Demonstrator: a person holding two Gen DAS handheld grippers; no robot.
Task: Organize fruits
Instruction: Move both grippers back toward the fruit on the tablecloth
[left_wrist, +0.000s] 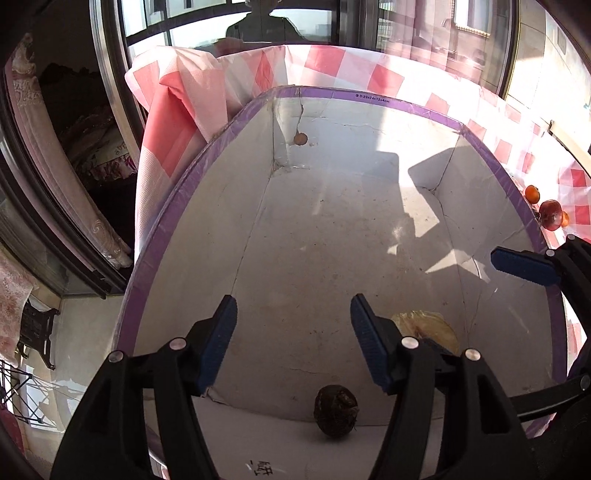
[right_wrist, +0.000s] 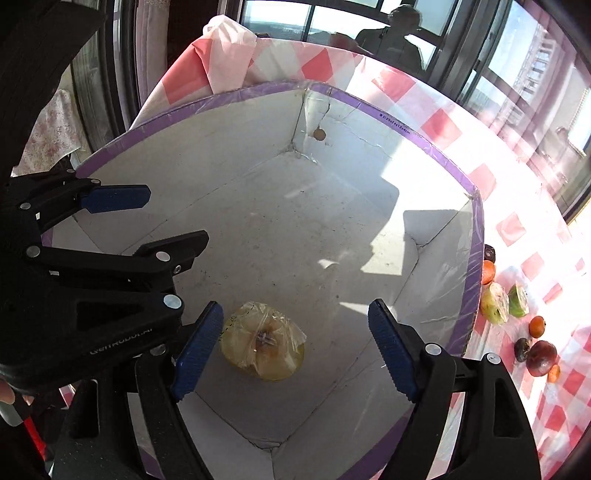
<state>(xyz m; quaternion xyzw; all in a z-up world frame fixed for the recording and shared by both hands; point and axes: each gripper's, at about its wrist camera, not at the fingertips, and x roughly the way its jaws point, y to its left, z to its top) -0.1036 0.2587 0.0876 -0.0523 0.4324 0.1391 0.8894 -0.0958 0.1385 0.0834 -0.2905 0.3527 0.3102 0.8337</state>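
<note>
Both claws hang over the same big white box (left_wrist: 332, 240) with the purple rim, and both are spread wide with nothing pinched. Left gripper (left_wrist: 293, 343) sits above the near end of the box floor; one small dark brown round fruit (left_wrist: 335, 410) lies just below and between its blue fingers (left_wrist: 218, 343), not touching either.

Moving right, one wrapped yellowish half fruit (right_wrist: 263, 341) sits on the box floor. In the right wrist view it's between the right gripper (right_wrist: 295, 349) fingers, much closer to the left-side pad, maybe just touching it, can't quite tell. So two pieces in the box total.

Further right, outside the box on the pink checked tablecloth (right_wrist: 443, 122), the leftovers: I count about three small orange fruits (right_wrist: 537, 326), two wrapped green halves (right_wrist: 495, 302), one dark red round one (right_wrist: 541, 357) and two small dark ones (right_wrist: 521, 349), all clustered near the box's right wall.

Writing: a tiny print on the purple rim (right_wrist: 394, 122) looks like "D:29x24x12x4cm", and the left gripper's body in the right view reads something like "GenRobot.AI", partly blurred. Some handwritten marks on the near box flap, unreadable.
</note>
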